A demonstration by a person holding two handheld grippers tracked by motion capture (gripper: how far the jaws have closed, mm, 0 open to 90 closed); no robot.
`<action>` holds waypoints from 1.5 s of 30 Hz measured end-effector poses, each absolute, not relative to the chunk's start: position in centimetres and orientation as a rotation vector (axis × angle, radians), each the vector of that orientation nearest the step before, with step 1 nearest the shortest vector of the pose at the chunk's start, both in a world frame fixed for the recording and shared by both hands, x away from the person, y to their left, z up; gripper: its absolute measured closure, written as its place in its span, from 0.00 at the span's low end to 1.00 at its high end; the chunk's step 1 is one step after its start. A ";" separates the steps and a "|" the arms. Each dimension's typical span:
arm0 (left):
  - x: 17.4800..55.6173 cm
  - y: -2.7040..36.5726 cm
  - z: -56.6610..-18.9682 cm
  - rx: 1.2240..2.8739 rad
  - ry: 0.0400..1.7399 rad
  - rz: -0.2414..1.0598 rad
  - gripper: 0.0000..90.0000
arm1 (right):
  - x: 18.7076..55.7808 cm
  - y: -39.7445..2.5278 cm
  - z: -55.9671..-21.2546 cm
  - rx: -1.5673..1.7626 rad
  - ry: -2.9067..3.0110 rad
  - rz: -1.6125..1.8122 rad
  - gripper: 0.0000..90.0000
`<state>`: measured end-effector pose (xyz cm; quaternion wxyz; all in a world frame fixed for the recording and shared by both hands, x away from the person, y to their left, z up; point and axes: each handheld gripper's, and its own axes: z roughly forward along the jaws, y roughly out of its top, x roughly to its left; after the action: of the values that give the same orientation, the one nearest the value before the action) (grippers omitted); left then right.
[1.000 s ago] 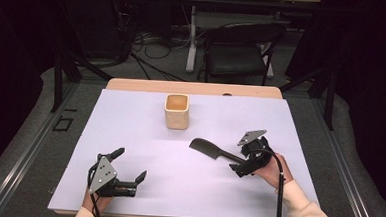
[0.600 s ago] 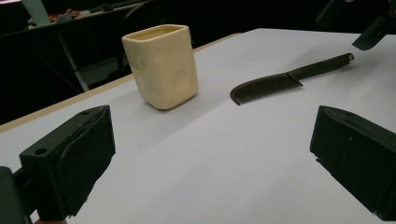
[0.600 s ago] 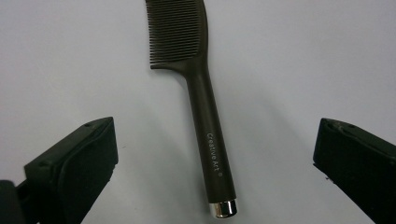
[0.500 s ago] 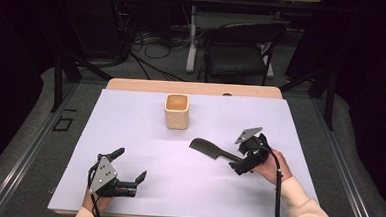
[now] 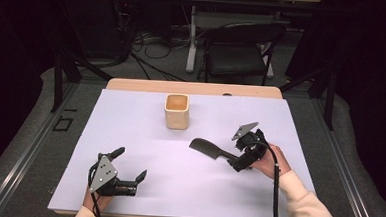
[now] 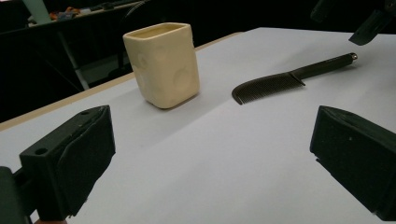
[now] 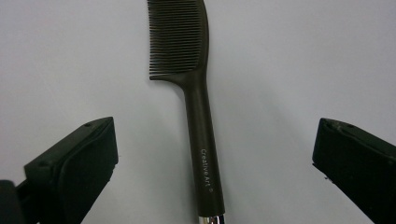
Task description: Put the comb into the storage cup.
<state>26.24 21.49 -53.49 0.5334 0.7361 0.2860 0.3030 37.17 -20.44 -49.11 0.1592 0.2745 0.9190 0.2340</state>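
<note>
I have the right gripper (image 5: 234, 163) spread wide over the handle end of the black comb (image 5: 206, 149), gripping nothing. The comb lies flat on the white table (image 5: 280, 123), at five o'clock from the cream cup (image 5: 176, 111). My left gripper (image 5: 130, 168) rests at seven o'clock, also spread and empty.

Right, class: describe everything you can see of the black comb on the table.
The comb is black and looks like matte plastic, with a row of fine teeth along one side of a slightly curved head, a slim handle printed "Creative Art" in pale letters, and a silvery cap at the handle's end. It lies flat on the white table cover, right of the cream cup and apart from it. The right tongs stand open on either side of the handle, touching nothing.
</note>
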 end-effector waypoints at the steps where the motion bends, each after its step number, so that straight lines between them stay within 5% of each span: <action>1: 26.2 21.3 -53.5 1.748 0.684 0.719 0.00 | 37.2 -20.2 -49.0 0.773 2.632 0.667 0.00; 45: 26.1 21.6 -53.5 1.751 0.683 0.716 0.00 | 41.0 -15.4 -50.8 0.663 2.815 0.340 0.00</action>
<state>26.09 21.62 -53.50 0.5355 0.7352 0.2869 0.3007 40.97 -15.42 -50.83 0.1145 0.2262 0.9604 0.1160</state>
